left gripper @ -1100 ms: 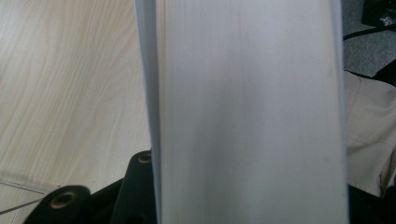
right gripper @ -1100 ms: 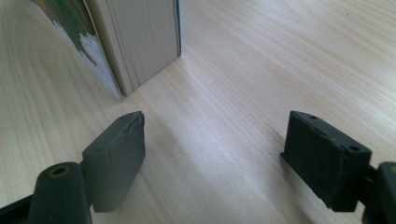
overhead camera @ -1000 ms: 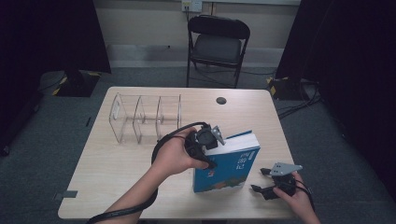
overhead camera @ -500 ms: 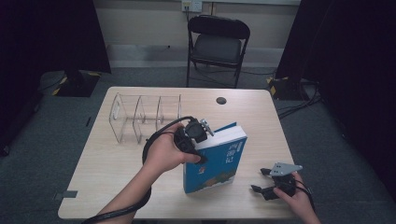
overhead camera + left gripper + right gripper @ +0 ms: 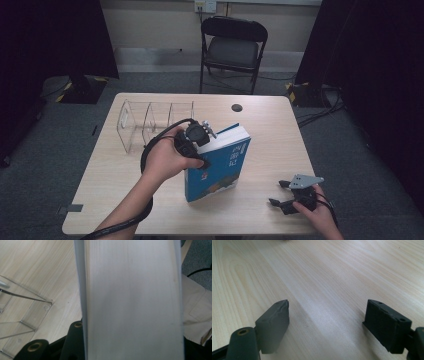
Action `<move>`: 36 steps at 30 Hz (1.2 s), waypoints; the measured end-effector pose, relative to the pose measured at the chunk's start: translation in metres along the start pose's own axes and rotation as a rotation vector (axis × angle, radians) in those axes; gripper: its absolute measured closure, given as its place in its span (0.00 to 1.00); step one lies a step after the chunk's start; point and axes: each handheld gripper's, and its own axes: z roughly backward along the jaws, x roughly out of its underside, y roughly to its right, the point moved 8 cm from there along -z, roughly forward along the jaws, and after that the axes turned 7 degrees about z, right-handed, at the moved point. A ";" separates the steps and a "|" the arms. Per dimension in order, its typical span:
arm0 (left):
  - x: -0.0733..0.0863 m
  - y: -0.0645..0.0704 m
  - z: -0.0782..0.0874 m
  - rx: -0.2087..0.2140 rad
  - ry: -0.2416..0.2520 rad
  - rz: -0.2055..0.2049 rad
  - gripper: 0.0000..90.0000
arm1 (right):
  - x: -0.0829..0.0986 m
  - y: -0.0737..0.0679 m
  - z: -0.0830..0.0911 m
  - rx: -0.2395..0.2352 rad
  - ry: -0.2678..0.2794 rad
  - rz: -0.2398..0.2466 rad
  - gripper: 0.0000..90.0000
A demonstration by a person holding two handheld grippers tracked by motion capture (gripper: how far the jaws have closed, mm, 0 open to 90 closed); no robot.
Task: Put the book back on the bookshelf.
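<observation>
Left gripper (image 5: pixel 200 134) clamps a blue-covered book (image 5: pixel 220 162) at its upper left corner, jaws either side of the page block; in the left gripper view the pale page edge (image 5: pixel 132 300) runs up between the two black jaws. Book is tipped up off the wooden table (image 5: pixel 265 125), lower edge down near the table's middle front, cover facing the person, page edge up and to the right. Left hand (image 5: pixel 167 157) wraps the gripper body from behind, forearm comes in from bottom left, black cable loops over the wrist

Right gripper (image 5: pixel 282 197) sits low at the table's front right corner, well apart from the book, jaws wide with nothing between them; right gripper view has bare wood between the two pads (image 5: pixel 275 322). Grey three-cornered plate (image 5: pixel 305 181) on top, right hand (image 5: pixel 312 210) holds it from behind, jaws aimed left toward the book

Clear acrylic divider rack (image 5: pixel 150 125) stands at the table's back left, just beside the left gripper; its compartments look empty. Its base and walls show at left in the left gripper view, near the book. Small dark round disc (image 5: pixel 237 107) on the table's far edge. Black folding chair (image 5: pixel 232 45) beyond the table
</observation>
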 end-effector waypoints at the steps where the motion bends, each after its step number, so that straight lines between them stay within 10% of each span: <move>1: 0.001 -0.001 0.001 0.003 0.000 0.013 0.69 | 0.000 0.000 0.000 0.000 0.000 0.000 0.22; 36: 0.025 -0.033 0.035 -0.037 0.029 0.163 0.69 | 0.002 -0.001 0.002 -0.003 -0.001 0.007 0.22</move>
